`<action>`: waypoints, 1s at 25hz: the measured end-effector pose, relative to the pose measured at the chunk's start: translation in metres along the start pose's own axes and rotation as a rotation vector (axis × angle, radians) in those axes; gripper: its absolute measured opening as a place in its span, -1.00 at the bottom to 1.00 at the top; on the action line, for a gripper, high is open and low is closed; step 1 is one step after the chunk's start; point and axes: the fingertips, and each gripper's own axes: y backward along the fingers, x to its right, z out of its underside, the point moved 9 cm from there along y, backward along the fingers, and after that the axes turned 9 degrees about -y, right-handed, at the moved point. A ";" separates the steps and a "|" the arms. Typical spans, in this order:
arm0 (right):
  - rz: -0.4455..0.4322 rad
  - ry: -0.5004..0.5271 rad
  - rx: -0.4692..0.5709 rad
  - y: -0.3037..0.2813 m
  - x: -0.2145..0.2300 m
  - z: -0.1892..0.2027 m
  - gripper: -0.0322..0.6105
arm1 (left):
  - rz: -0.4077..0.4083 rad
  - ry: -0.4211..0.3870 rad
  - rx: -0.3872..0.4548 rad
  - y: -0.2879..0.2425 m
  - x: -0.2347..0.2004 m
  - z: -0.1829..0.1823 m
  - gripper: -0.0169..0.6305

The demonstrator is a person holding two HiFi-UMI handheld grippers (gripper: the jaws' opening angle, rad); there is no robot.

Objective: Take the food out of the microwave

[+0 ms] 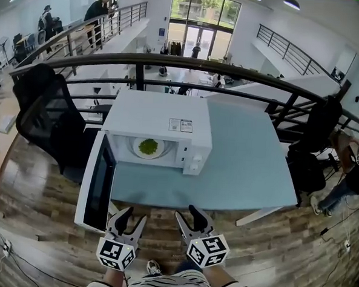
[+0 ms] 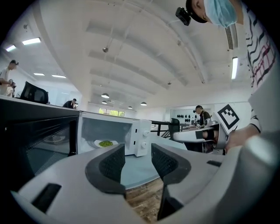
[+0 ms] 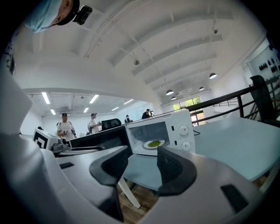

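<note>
Our left gripper [image 1: 134, 216] and right gripper [image 1: 187, 212] hover, fingers [image 2: 111, 165] spread, empty; food [image 1: 148, 146] sits in the open microwave [image 1: 146, 115].

Head view: the sticker [image 1: 180, 125] on top of the microwave [image 1: 151, 114] was too small to read. The green food [image 1: 148, 146] was too small to identify. The far rim of its plate [image 1: 161, 151] was hidden under the microwave's top. The wearer's striped shirt [image 1: 171, 286] was cut off at 6 o'clock, and a bystander [image 1: 352, 175] at 3 o'clock.

Left gripper view: the open door [image 2: 30, 140] ran out of frame at 9 o'clock. The dial markings could not be read.
</note>
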 end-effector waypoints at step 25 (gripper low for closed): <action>0.032 -0.056 -0.050 -0.126 0.052 0.010 -0.29 | -0.079 0.160 -0.054 -0.094 -0.076 0.051 -0.43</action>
